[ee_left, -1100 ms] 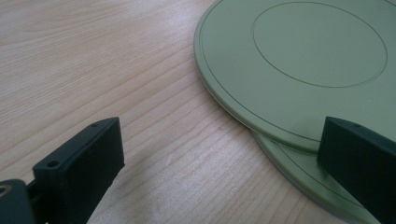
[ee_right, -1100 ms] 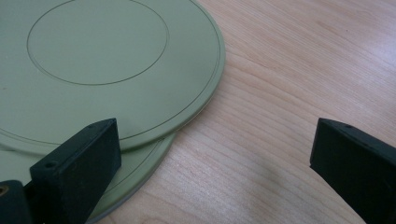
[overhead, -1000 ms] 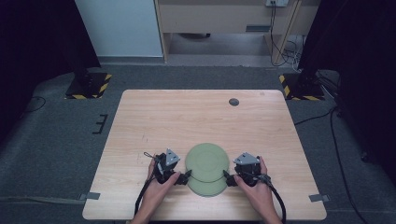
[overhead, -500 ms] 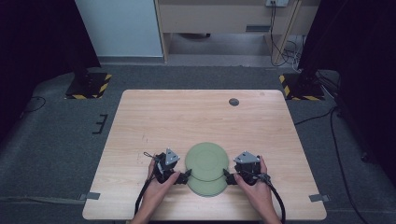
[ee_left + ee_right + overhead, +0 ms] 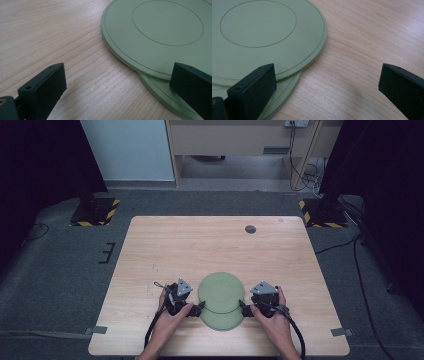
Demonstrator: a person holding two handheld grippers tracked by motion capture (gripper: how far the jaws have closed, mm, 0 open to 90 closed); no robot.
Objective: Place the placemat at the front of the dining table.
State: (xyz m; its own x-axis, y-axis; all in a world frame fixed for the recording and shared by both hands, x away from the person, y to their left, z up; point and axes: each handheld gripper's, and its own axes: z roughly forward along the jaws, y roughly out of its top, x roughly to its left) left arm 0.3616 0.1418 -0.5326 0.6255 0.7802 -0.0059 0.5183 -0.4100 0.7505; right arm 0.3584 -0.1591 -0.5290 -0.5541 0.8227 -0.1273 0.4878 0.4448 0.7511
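Note:
Two flat pale green plates lie overlapped near the table's front edge. The upper plate sits a little farther from the person and covers most of the lower plate. My left gripper is at their left rim, open; the left gripper view has one jaw over bare wood and the other over the edge of the upper plate and lower plate. At the right rim, my right gripper is open too, one jaw above the upper plate and lower plate, the other above wood.
The wooden table has a small dark round hole at its far right. A cable trails from each gripper toward the front edge. Grey carpet surrounds the table, with black stand bases at both far corners.

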